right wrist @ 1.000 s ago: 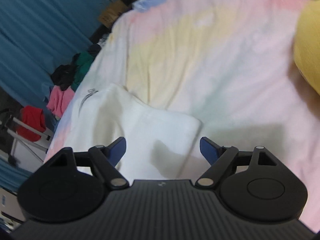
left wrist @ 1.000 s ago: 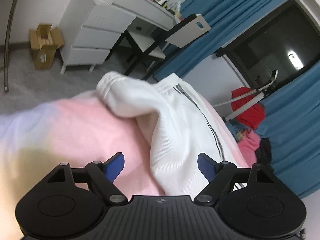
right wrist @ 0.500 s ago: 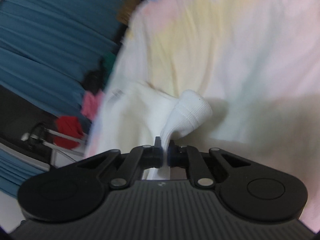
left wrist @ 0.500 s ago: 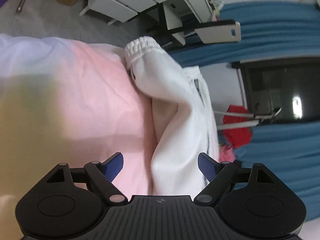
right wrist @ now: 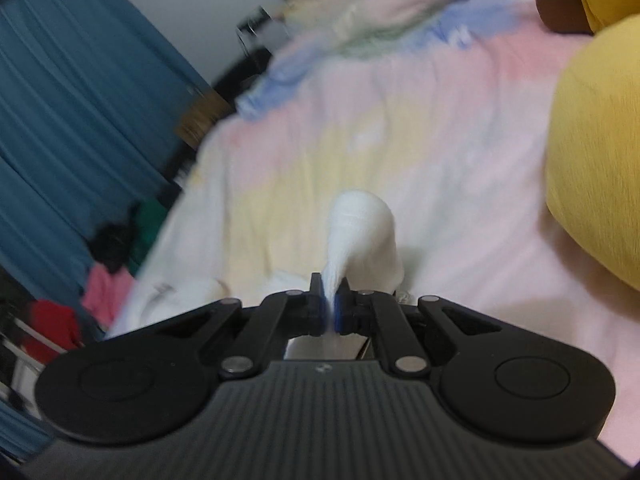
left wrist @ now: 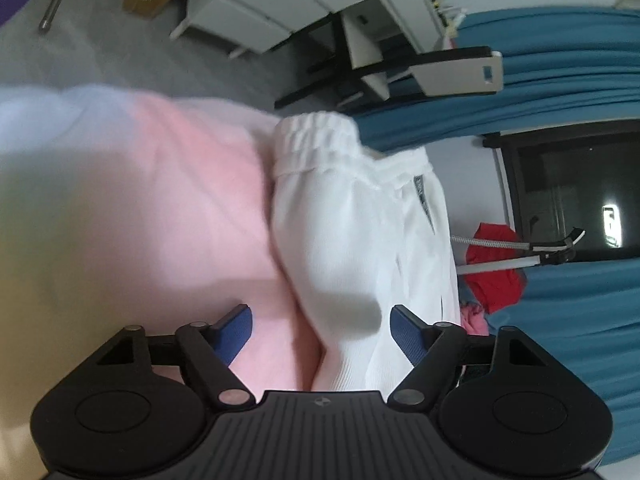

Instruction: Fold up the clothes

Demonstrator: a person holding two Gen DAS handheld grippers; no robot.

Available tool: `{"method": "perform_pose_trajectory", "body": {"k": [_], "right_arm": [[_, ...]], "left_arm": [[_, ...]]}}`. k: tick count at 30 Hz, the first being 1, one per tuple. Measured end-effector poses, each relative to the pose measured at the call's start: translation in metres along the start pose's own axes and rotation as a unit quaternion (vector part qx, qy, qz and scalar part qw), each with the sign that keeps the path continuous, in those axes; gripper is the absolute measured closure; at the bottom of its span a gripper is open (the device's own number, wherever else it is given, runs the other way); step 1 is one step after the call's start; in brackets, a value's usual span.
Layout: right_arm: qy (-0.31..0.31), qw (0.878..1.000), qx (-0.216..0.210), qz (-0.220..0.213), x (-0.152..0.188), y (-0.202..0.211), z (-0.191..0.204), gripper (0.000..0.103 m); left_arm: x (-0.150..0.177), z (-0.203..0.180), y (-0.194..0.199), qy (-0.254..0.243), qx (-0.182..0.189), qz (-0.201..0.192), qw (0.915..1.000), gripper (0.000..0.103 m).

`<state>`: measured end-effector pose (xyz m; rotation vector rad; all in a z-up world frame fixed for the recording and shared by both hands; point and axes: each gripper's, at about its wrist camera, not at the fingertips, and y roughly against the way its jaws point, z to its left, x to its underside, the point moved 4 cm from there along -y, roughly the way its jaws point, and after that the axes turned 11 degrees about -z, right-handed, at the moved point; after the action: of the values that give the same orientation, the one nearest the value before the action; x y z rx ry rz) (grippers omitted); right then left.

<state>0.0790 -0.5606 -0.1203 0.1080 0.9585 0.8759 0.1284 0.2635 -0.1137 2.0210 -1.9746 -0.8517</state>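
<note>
We take the pastel pink, yellow and blue bedsheet (left wrist: 132, 208) as our landmark. The white cotton sweatpants with a gathered elastic hem and a thin dark side stripe (left wrist: 360, 232) lie along the sheet's edge, on the side facing the blue curtains (left wrist: 560, 64) and the white desk chair (left wrist: 452, 72).

Our left gripper (left wrist: 322, 330) hangs low over the sweatpants with its blue-padded fingers (left wrist: 236, 330) spread wide and nothing between them. One pad sits above the sheet and the other above the white cloth, so the near fold runs up between them. We judge it is lined up to take hold of that edge.

Our right gripper (right wrist: 329, 307) is clenched on a bunched piece of the sweatpants (right wrist: 362, 236), which rises from the pads in a rounded hump above the sheet's yellow band. Pinching the cloth there lets us carry that end across the sheet, away from the yellow plush cushion (right wrist: 596, 168), to make the fold. The right view is blurred, so we cannot tell how much fabric trails below.
</note>
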Motion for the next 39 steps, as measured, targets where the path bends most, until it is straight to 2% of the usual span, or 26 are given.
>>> {"method": "perform_pose_trajectory", "body": {"k": [2, 4, 6, 10, 11, 12, 13, 14, 16, 18, 19, 20, 21, 22, 24, 26, 27, 28, 29, 30, 32, 34, 35, 39], "right_arm": [[0.001, 1.000, 0.005, 0.004, 0.002, 0.000, -0.002, 0.095], [0.007, 1.000, 0.006, 0.004, 0.003, 0.006, -0.001, 0.095], [0.013, 1.000, 0.008, 0.004, 0.003, 0.011, 0.001, 0.095], [0.025, 1.000, 0.003, 0.005, 0.005, 0.019, 0.009, 0.095], [0.029, 1.000, -0.003, 0.005, 0.006, 0.021, 0.013, 0.094], [0.040, 0.999, -0.010, 0.003, 0.008, 0.021, 0.019, 0.094], [0.055, 0.998, -0.018, -0.002, 0.009, 0.022, 0.025, 0.094], [0.075, 0.997, -0.024, -0.008, 0.010, 0.022, 0.032, 0.094], [0.111, 0.993, -0.032, -0.018, 0.013, 0.018, 0.045, 0.094], [0.130, 0.991, -0.034, -0.018, 0.019, 0.012, 0.052, 0.094], [0.137, 0.990, -0.034, -0.017, 0.022, 0.010, 0.055, 0.094], [0.142, 0.989, -0.033, -0.015, 0.025, 0.008, 0.056, 0.094], [0.146, 0.989, -0.032, -0.014, 0.027, 0.006, 0.058, 0.094], [0.149, 0.988, -0.031, -0.013, 0.029, 0.004, 0.060, 0.094], [0.149, 0.988, -0.029, -0.011, 0.032, 0.003, 0.062, 0.094], [0.150, 0.988, -0.028, -0.009, 0.034, 0.003, 0.064, 0.094], [0.151, 0.988, -0.026, -0.009, 0.034, 0.004, 0.065, 0.094], [0.151, 0.988, -0.026, -0.009, 0.035, 0.004, 0.065, 0.094], [0.150, 0.988, -0.026, -0.008, 0.035, 0.005, 0.066, 0.094], [0.148, 0.989, -0.026, -0.005, 0.036, 0.005, 0.066, 0.094], [0.146, 0.989, -0.026, -0.001, 0.037, 0.005, 0.065, 0.094], [0.143, 0.989, -0.025, 0.000, 0.037, 0.005, 0.065, 0.094], [0.141, 0.990, -0.025, 0.001, 0.038, 0.005, 0.065, 0.094], [0.130, 0.991, -0.027, 0.005, 0.039, 0.006, 0.065, 0.094]], "left_arm": [[-0.002, -0.004, -0.005, -0.010, 0.003, -0.010, 0.9999, 0.046], [-0.007, -0.012, -0.010, -0.037, 0.005, -0.026, 0.9990, 0.076], [-0.012, -0.022, -0.014, -0.077, -0.004, -0.047, 0.9959, 0.091], [-0.013, -0.050, -0.012, -0.144, 0.003, -0.084, 0.9860, 0.092], [-0.009, -0.063, -0.012, -0.175, 0.010, -0.095, 0.9800, 0.092], [-0.003, -0.079, -0.012, -0.218, 0.018, -0.110, 0.9695, 0.092], [0.006, -0.096, -0.012, -0.269, 0.028, -0.127, 0.9543, 0.092], [0.018, -0.114, -0.014, -0.328, 0.039, -0.148, 0.9321, 0.092], [0.046, -0.147, -0.018, -0.437, 0.062, -0.181, 0.8788, 0.090], [0.081, -0.169, -0.026, -0.522, 0.084, -0.190, 0.8276, 0.087], [0.098, -0.177, -0.031, -0.556, 0.098, -0.182, 0.8050, 0.084], [0.113, -0.179, -0.039, -0.577, 0.115, -0.159, 0.7927, 0.082], [0.124, -0.177, -0.047, -0.590, 0.126, -0.134, 0.7862, 0.075], [0.135, -0.173, -0.055, -0.599, 0.133, -0.109, 0.7819, 0.072], [0.152, -0.166, -0.070, -0.614, 0.147, -0.064, 0.7728, 0.072], [0.161, -0.160, -0.076, -0.620, 0.157, -0.043, 0.7672, 0.067], [0.163, -0.158, -0.078, -0.620, 0.163, -0.038, 0.7665, 0.060], [0.160, -0.160, -0.076, -0.611, 0.171, -0.040, 0.7720, 0.051], [0.155, -0.161, -0.073, -0.596, 0.178, -0.042, 0.7819, 0.047], [0.146, -0.162, -0.070, -0.575, 0.184, -0.045, 0.7959, 0.043], [0.119, -0.162, -0.066, -0.516, 0.191, -0.055, 0.8333, 0.041], [0.088, -0.157, -0.067, -0.455, 0.181, -0.078, 0.8682, 0.035], [0.073, -0.153, -0.070, -0.429, 0.172, -0.087, 0.8825, 0.035], [0.021, -0.136, -0.092, -0.348, 0.132, -0.092, 0.9237, 0.036]]}}
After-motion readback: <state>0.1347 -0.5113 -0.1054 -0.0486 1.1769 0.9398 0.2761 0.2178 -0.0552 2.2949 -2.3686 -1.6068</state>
